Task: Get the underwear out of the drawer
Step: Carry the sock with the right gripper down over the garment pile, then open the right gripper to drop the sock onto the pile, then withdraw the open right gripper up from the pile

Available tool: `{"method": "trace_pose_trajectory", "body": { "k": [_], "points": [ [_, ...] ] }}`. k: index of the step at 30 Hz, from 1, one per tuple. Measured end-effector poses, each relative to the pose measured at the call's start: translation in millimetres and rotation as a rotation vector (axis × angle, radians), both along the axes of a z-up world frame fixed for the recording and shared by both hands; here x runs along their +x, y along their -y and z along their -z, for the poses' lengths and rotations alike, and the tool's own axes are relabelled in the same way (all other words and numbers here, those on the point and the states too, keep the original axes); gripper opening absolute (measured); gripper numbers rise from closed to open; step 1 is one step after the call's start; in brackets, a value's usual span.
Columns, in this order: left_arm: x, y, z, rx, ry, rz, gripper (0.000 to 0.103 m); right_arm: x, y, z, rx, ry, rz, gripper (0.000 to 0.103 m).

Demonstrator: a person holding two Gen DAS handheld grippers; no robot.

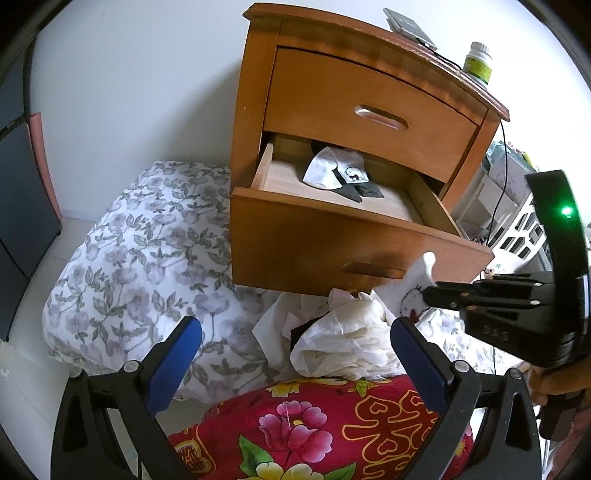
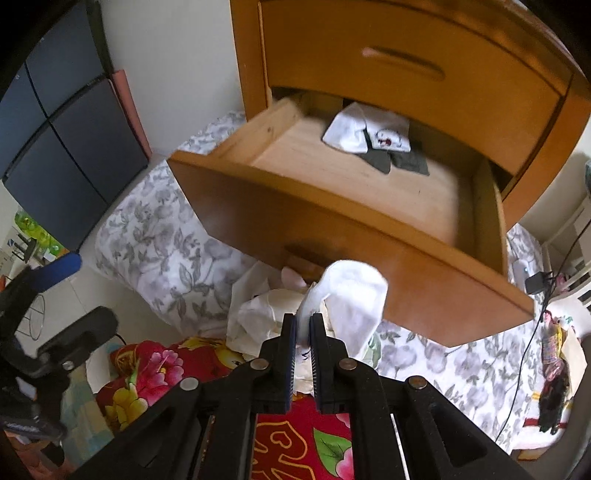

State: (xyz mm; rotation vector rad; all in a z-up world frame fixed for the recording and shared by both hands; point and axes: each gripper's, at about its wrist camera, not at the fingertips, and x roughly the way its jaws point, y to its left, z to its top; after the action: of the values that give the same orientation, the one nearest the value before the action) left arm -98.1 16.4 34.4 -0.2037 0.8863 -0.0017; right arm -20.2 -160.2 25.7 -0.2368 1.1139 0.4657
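Note:
The lower drawer [image 1: 332,236] of a wooden nightstand stands pulled out. Inside it lie white underwear with a small print [image 1: 334,168] [image 2: 364,133] and a dark garment [image 1: 364,192] beneath. My right gripper [image 2: 303,325] is shut on a white piece of underwear [image 2: 351,295], held in front of and below the drawer front [image 2: 295,206]. In the left wrist view that right gripper [image 1: 430,293] enters from the right with the white piece [image 1: 415,282] in it. My left gripper [image 1: 297,343] hangs open and holds nothing, over a pile of white clothes [image 1: 343,339].
The top drawer [image 1: 369,107] is closed. A bottle [image 1: 478,62] and a flat device [image 1: 408,27] sit on the nightstand. Grey floral bedding [image 1: 140,266] and a red flowered blanket [image 1: 314,424] lie below. A dark cabinet [image 2: 70,147] is at the left, a white shelf [image 1: 517,221] with cables at the right.

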Motion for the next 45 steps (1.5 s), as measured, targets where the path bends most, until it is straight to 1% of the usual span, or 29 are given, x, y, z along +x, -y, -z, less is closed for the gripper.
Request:
{"method": "trace_pose_trajectory", "body": {
  "k": [4,7,11,15,17,19,21,24,26,28,29,31,33,36,42,45],
  "points": [
    [0.9,-0.5,2.2,-0.001,-0.006,0.003,0.102,6.7,-7.2,11.4,-0.009,-0.029,-0.001,0.011],
    [1.5,-1.3,3.4,-0.002,-0.010,0.003,0.102,8.5,-13.0,19.3,-0.017,-0.051,-0.009,0.011],
    [2.1,-2.1,4.8,-0.004,-0.014,0.002,0.102,8.8,-18.6,23.6,-0.027,-0.069,-0.021,0.011],
    [2.4,-2.2,4.8,-0.005,-0.015,0.002,0.102,8.6,-21.3,24.9,-0.037,-0.075,-0.028,0.015],
    [2.5,-2.1,5.2,-0.005,-0.015,0.003,0.102,9.0,-21.4,24.8,-0.043,-0.074,-0.026,0.018],
    [2.5,-2.1,5.2,-0.005,-0.015,0.002,0.102,9.5,-21.4,24.5,-0.047,-0.075,-0.024,0.031],
    [2.3,-2.1,5.0,-0.005,-0.015,0.002,0.102,9.0,-21.5,22.8,-0.052,-0.068,-0.026,0.038],
    [2.4,-1.9,5.4,-0.005,-0.015,0.004,0.102,8.1,-21.3,19.1,-0.055,-0.057,-0.027,0.041],
    [2.2,-1.9,5.3,-0.005,-0.015,0.004,0.102,7.8,-20.7,16.1,-0.056,-0.048,-0.026,0.047],
    [2.0,-2.0,5.1,-0.005,-0.015,0.004,0.102,7.4,-20.3,12.8,-0.064,-0.037,-0.025,0.054],
    [2.3,-1.7,5.2,-0.005,-0.015,0.004,0.102,7.0,-20.2,11.0,-0.067,-0.031,-0.025,0.055],
    [2.3,-1.6,5.3,-0.005,-0.014,0.004,0.102,6.7,-19.6,7.8,-0.072,-0.022,-0.023,0.061],
    [2.0,-1.8,5.2,-0.005,-0.014,0.005,0.102,6.3,-18.8,3.8,-0.075,-0.011,-0.022,0.062],
    [3.1,-0.8,5.7,-0.004,-0.013,0.009,0.102,6.6,-16.7,-2.7,-0.089,0.012,-0.016,0.070],
    [2.7,-0.2,5.0,-0.005,-0.012,0.013,0.102,8.1,-13.4,-18.7,-0.109,0.050,-0.012,0.075],
    [2.4,-0.8,4.8,-0.007,-0.010,0.014,0.102,8.2,-12.8,-33.3,-0.108,0.075,-0.028,0.076]
  ]
}}
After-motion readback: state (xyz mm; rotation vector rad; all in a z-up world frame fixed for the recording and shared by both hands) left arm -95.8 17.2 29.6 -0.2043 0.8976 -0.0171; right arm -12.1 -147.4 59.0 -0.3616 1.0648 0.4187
